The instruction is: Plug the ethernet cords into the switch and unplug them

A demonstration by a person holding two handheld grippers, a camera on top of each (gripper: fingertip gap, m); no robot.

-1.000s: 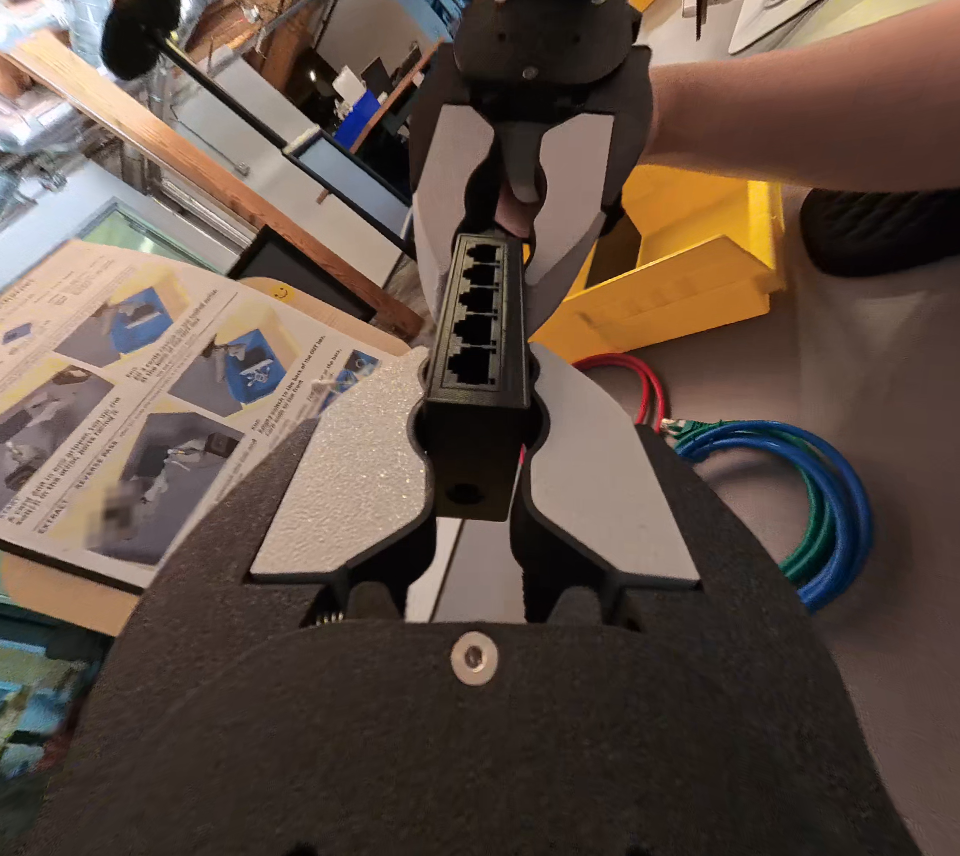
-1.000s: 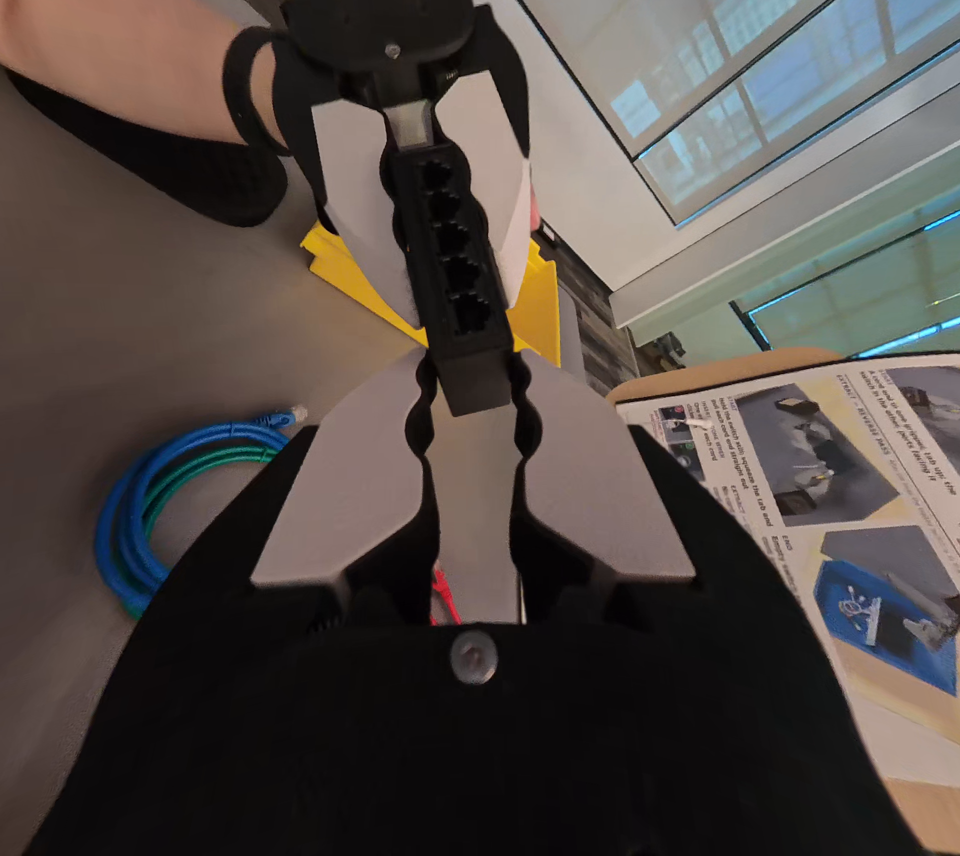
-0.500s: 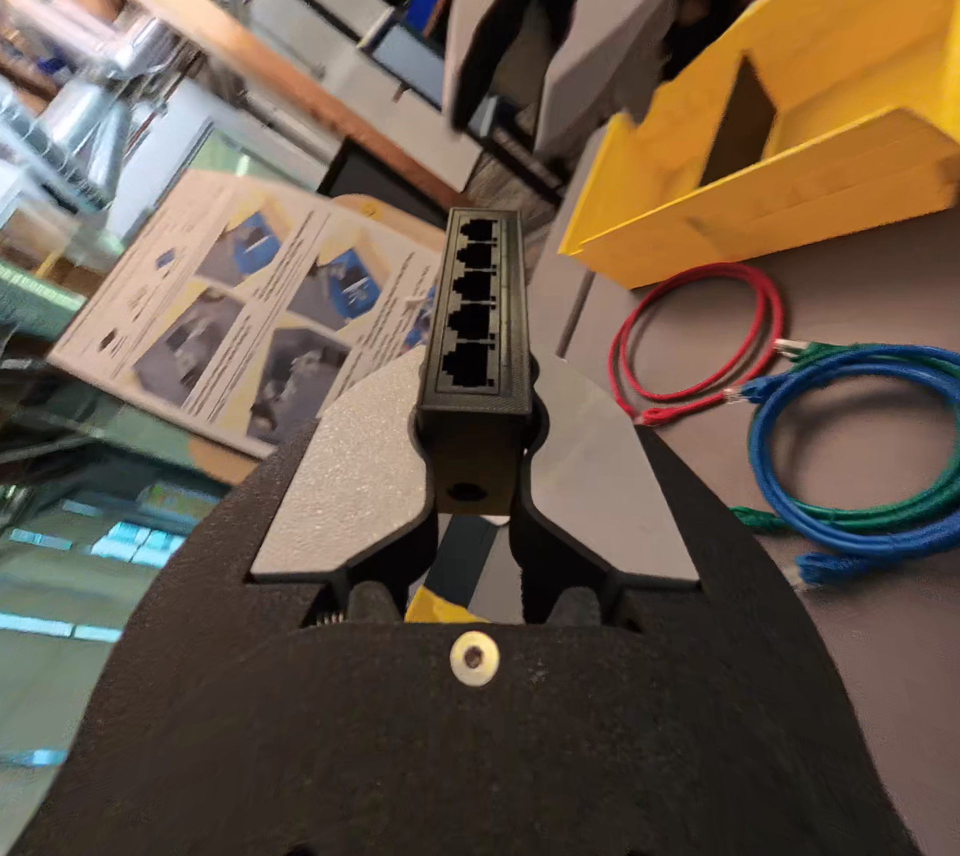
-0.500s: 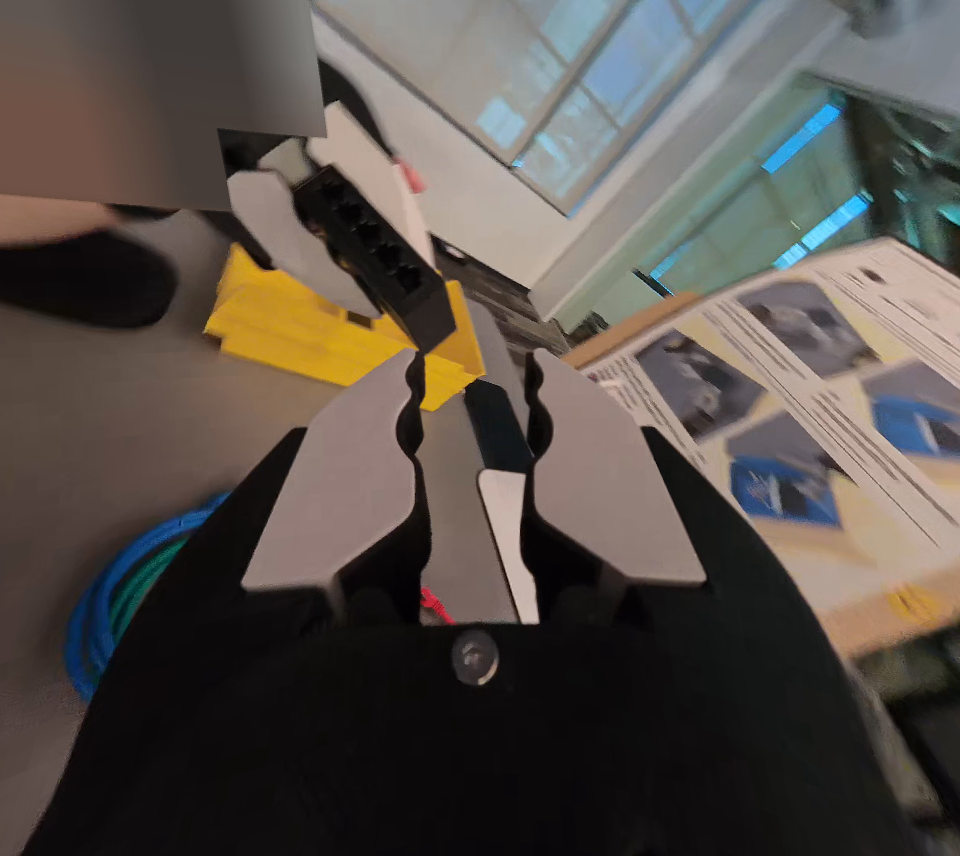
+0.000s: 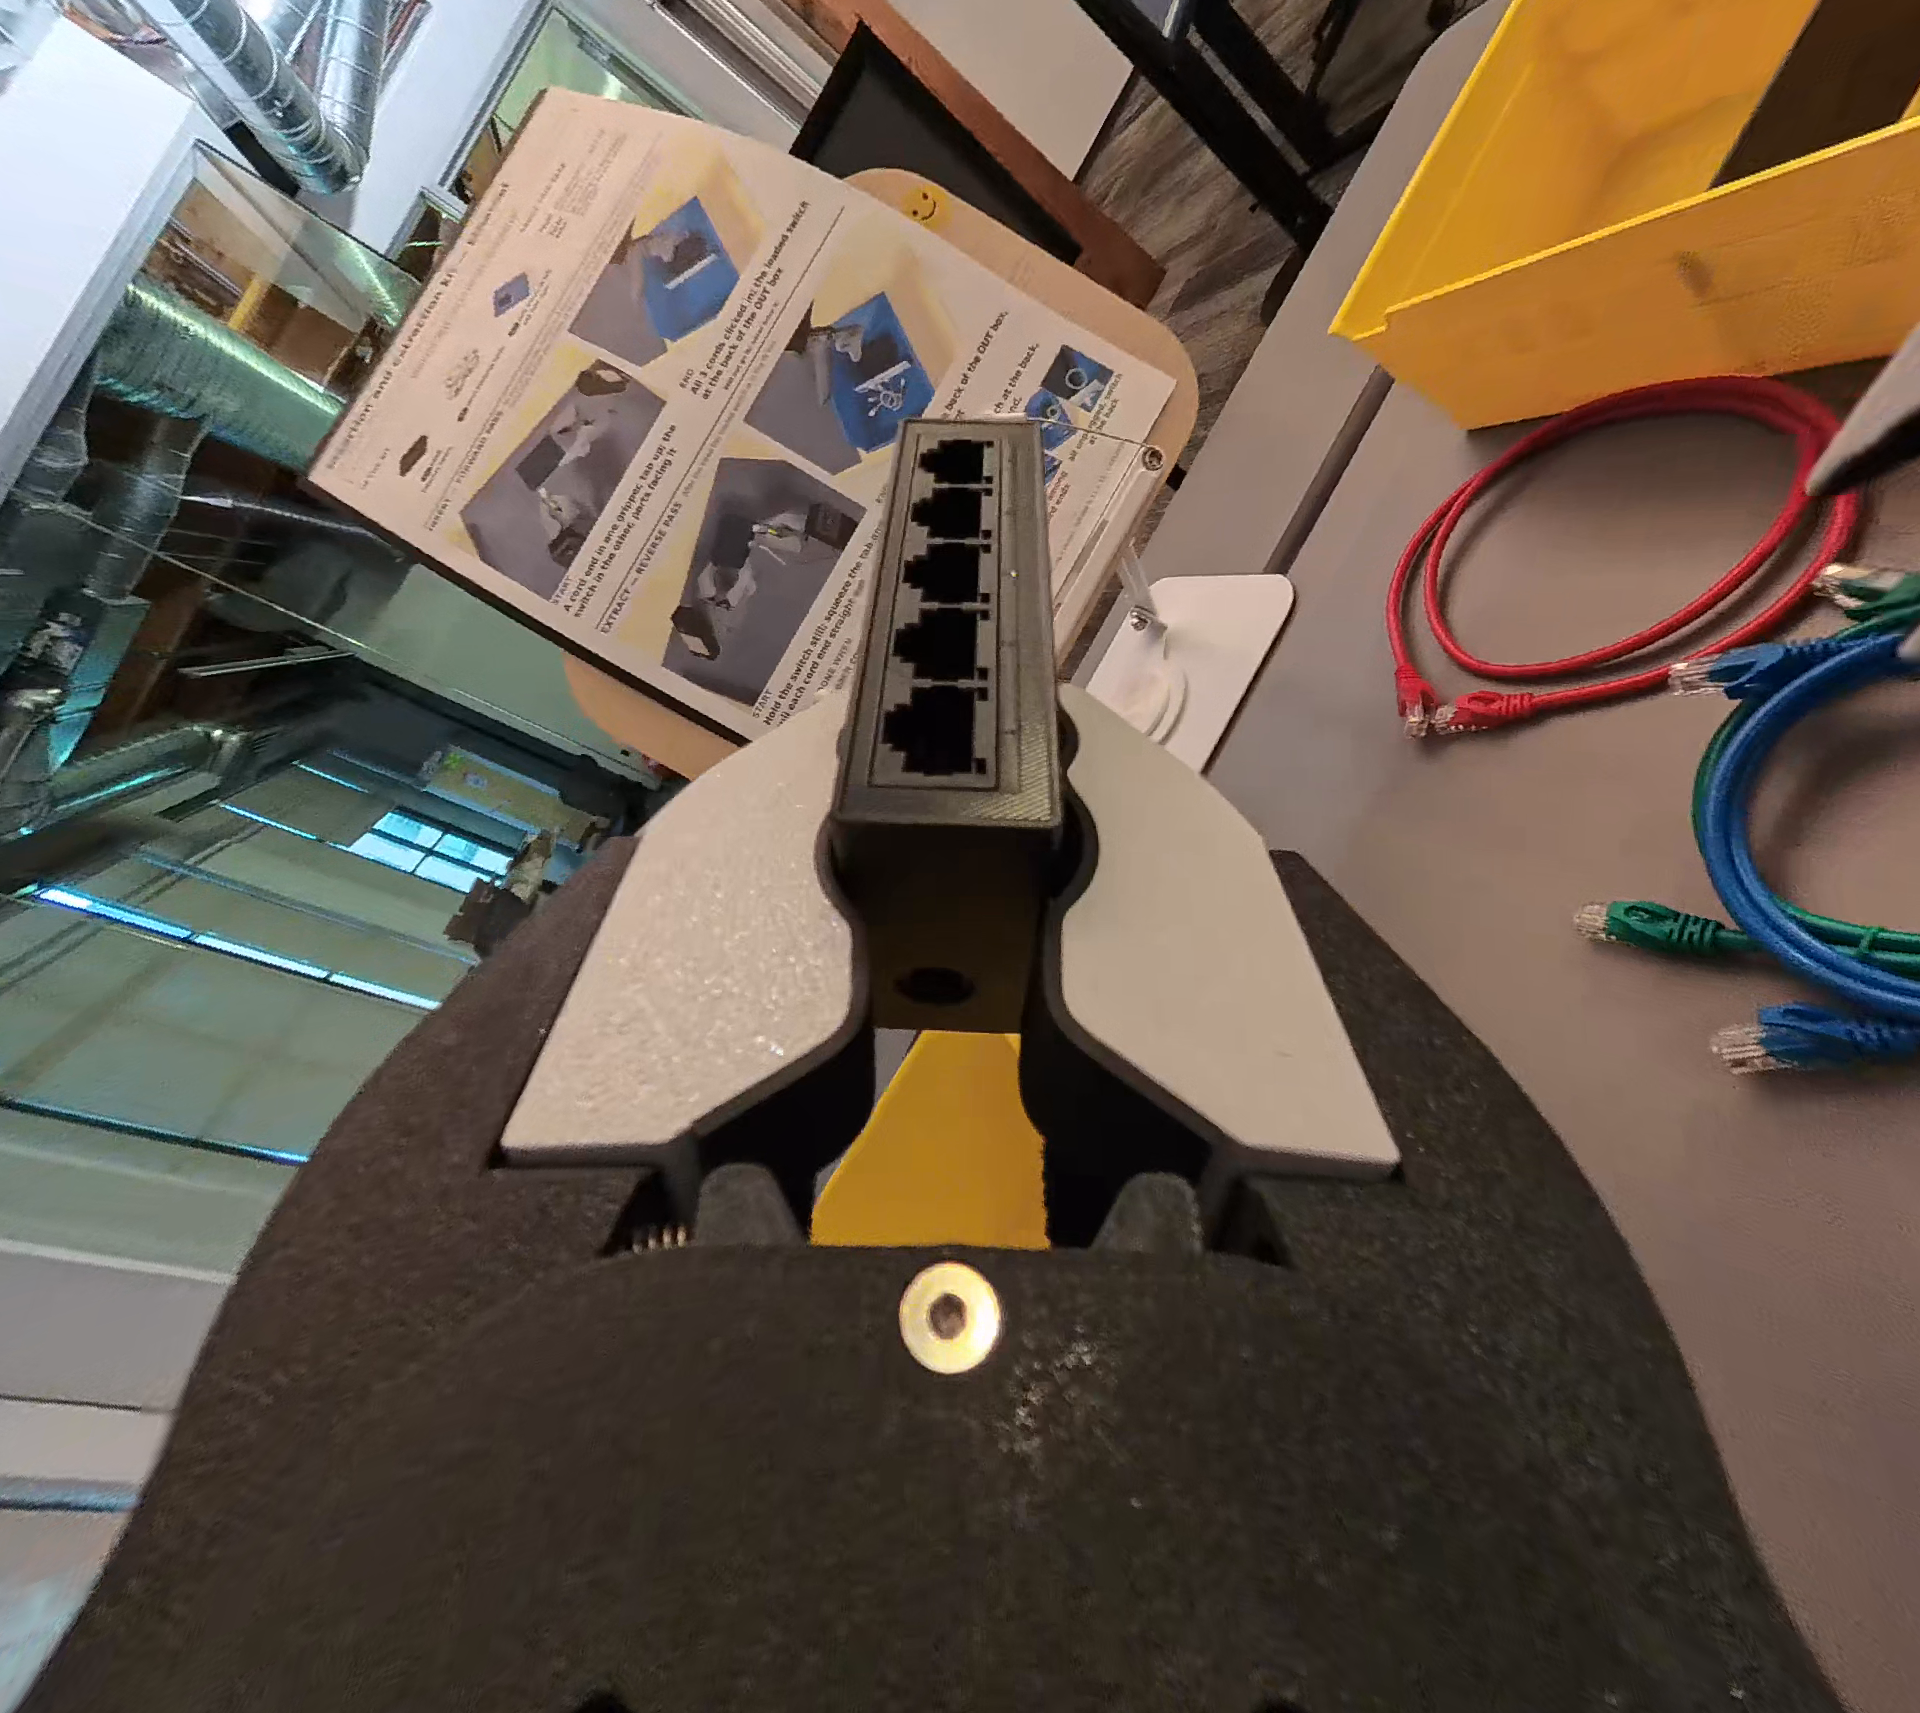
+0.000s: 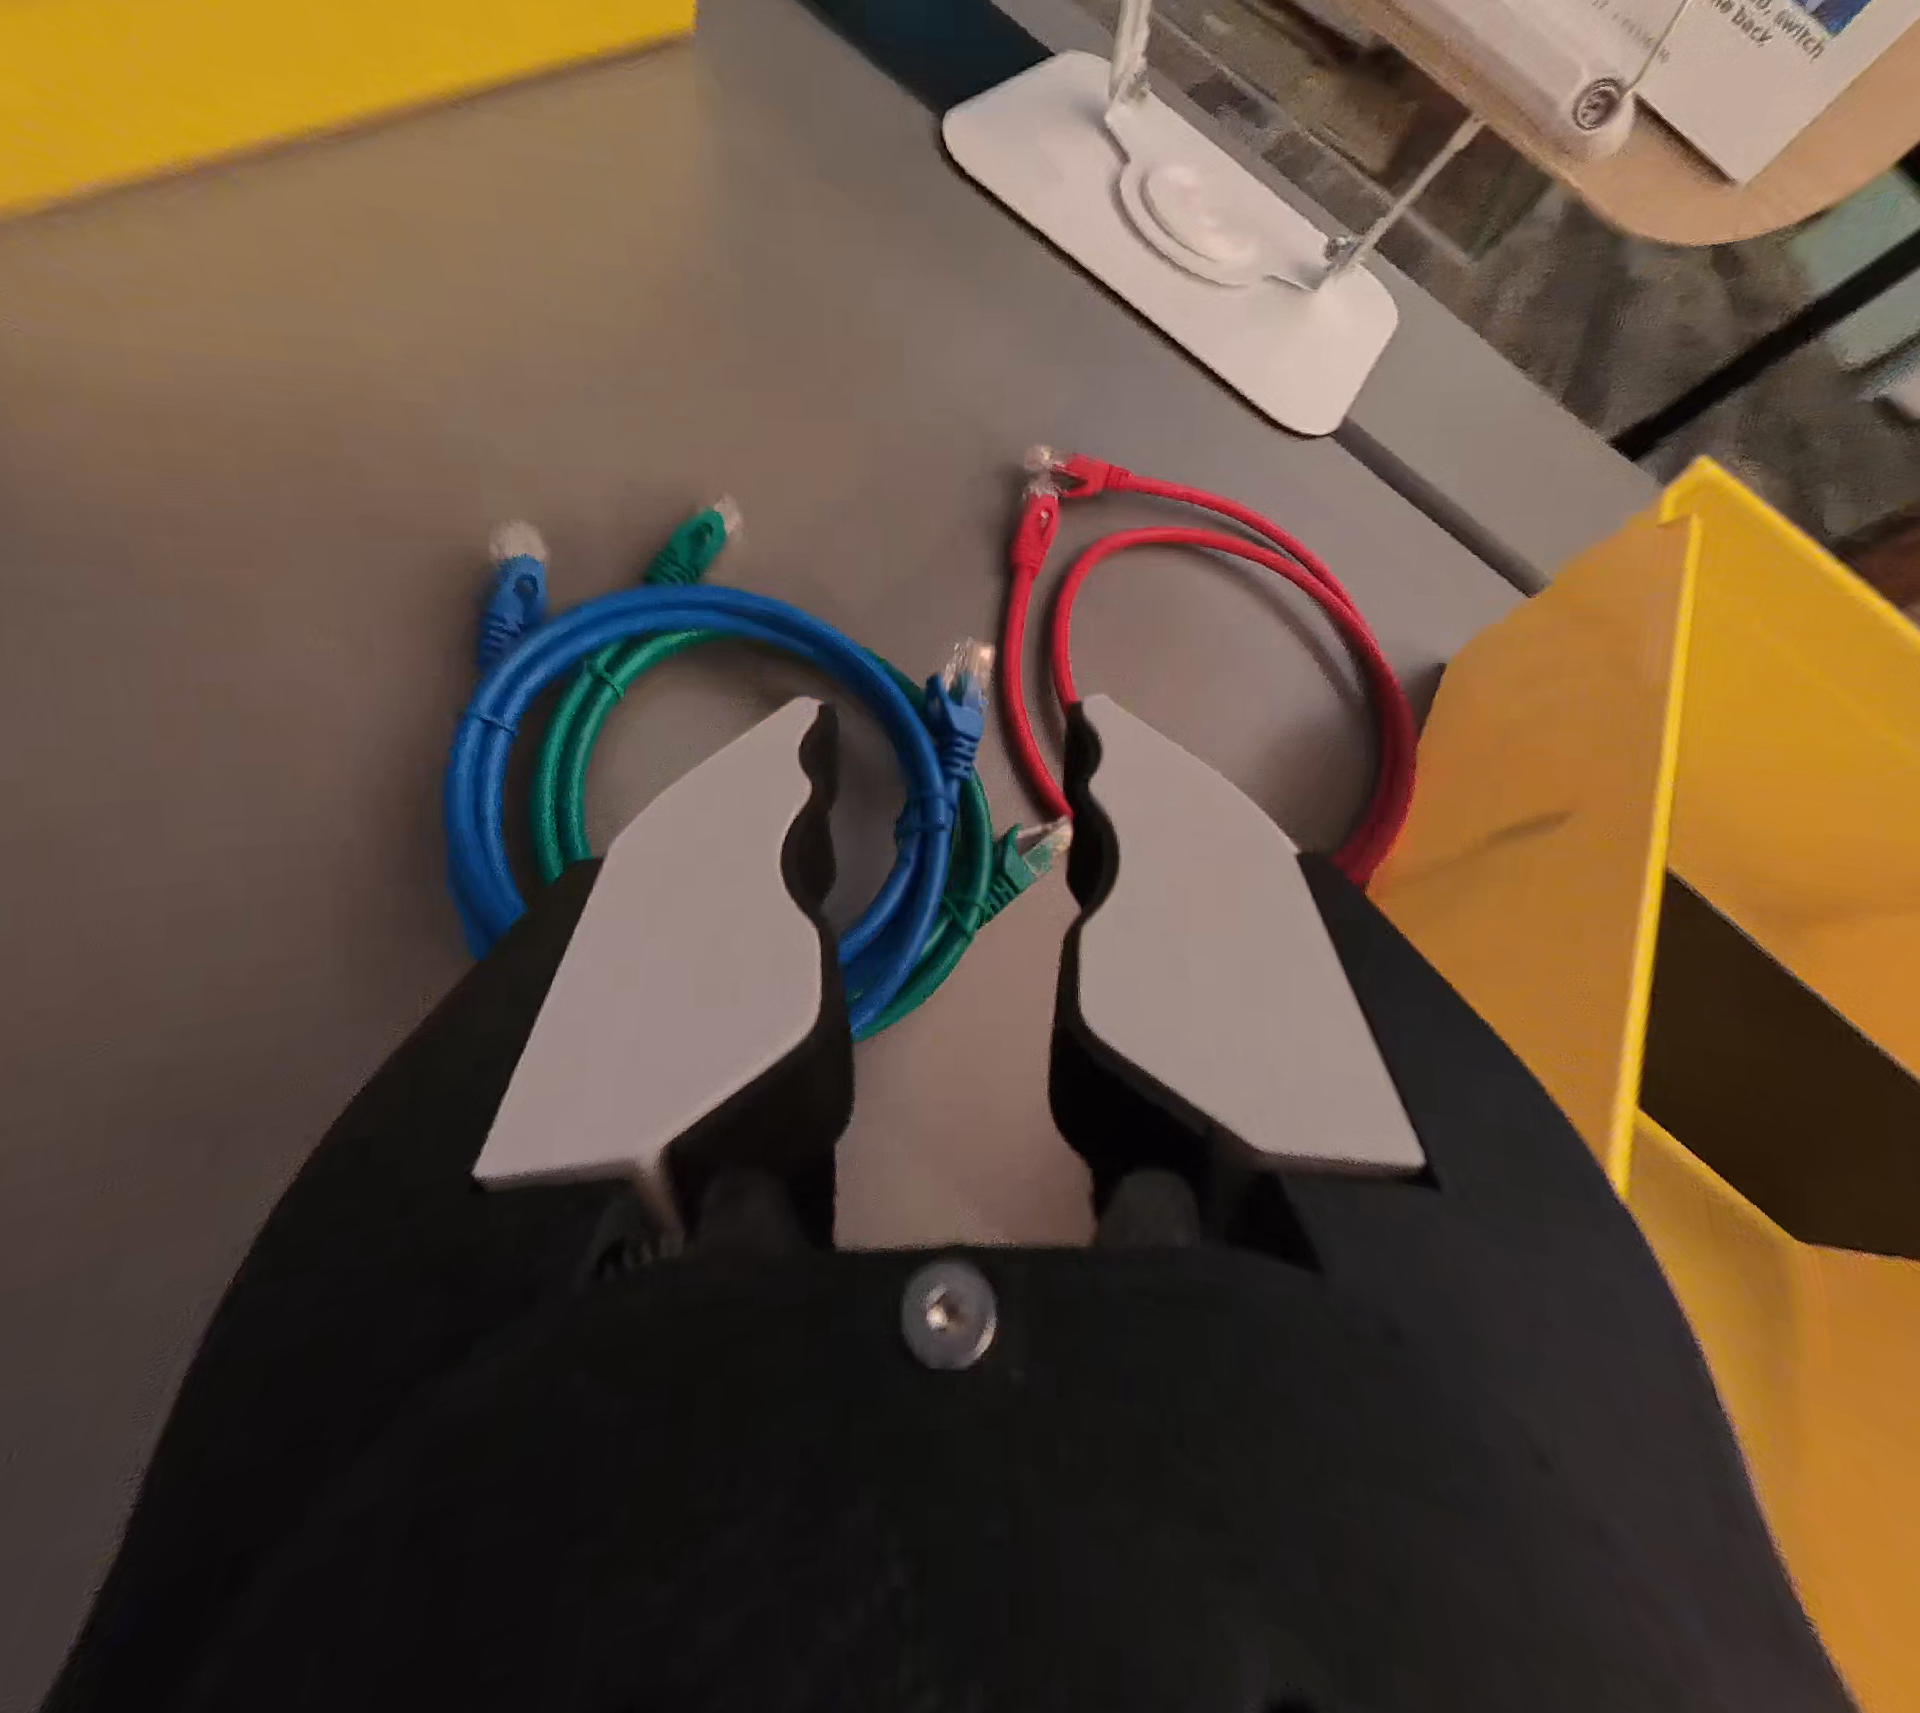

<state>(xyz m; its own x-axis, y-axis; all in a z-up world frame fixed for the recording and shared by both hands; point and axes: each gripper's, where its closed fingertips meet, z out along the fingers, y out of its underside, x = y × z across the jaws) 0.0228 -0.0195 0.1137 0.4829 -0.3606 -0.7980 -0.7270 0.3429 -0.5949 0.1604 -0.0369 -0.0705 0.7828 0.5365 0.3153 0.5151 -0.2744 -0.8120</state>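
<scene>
My left gripper [image 5: 951, 816] is shut on the near end of a black ethernet switch [image 5: 951, 614] and holds it in the air, its row of empty ports facing up. Three coiled cords lie on the grey table: red [image 5: 1621, 541], blue [image 5: 1766, 832] and green [image 5: 1662, 931]. My right gripper [image 6: 948, 718] is open and empty, hovering over the cords. In its view the blue cord [image 6: 717, 614] and green cord [image 6: 566, 733] lie under its left finger, the red cord [image 6: 1226, 541] by its right finger. A green plug [image 6: 1029, 858] lies between the jaws.
A yellow bin [image 5: 1621, 136] stands at the back right of the table; it also shows at the right of the right wrist view [image 6: 1683, 832]. An instruction sheet on a white stand [image 5: 1195, 635] sits at the table's edge [image 6: 1174, 240]. The grey table [image 6: 312, 416] lies under the cords. About 25 cm separates my left fingertips from my right.
My right gripper let go of the switch's far end, swung away and now points down over the cords, jaws wider. My left gripper kept the switch and turned towards the instruction sheet.
</scene>
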